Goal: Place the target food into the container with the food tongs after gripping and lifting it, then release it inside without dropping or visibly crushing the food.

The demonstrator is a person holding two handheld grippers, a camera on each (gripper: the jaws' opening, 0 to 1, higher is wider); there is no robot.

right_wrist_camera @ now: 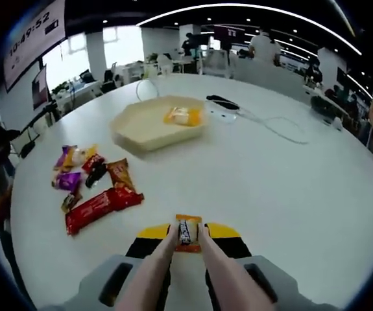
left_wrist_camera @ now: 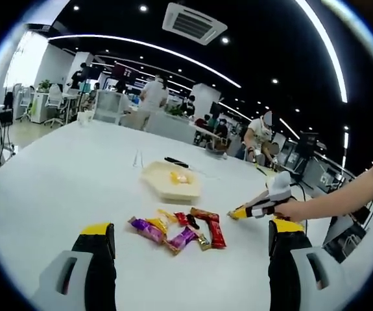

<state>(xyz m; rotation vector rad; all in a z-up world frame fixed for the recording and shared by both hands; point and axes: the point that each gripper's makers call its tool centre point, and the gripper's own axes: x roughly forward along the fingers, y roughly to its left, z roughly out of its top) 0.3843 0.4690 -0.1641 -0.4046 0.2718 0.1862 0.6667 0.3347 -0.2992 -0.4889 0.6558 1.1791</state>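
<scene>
A small orange wrapped snack (right_wrist_camera: 187,233) is pinched between the tips of pale food tongs (right_wrist_camera: 155,269), just above the white table. My right gripper (right_wrist_camera: 187,231) is shut on the tongs' arms. A cream hexagonal tray (right_wrist_camera: 146,129) lies further out, with a yellow-wrapped food (right_wrist_camera: 183,116) inside. Loose wrapped snacks (right_wrist_camera: 85,178) lie to the left, a long red one (right_wrist_camera: 102,204) nearest. In the left gripper view my left gripper (left_wrist_camera: 191,228) stands open over the snack pile (left_wrist_camera: 180,230). The tray (left_wrist_camera: 163,189) is beyond it. The right gripper (left_wrist_camera: 257,207) comes in from the right.
A black object (right_wrist_camera: 222,100) and a thin cable (right_wrist_camera: 274,126) lie behind and to the right of the tray. A person's forearm (left_wrist_camera: 342,197) holds the right gripper. Desks, chairs and several people stand beyond the round table's far edge (left_wrist_camera: 108,123).
</scene>
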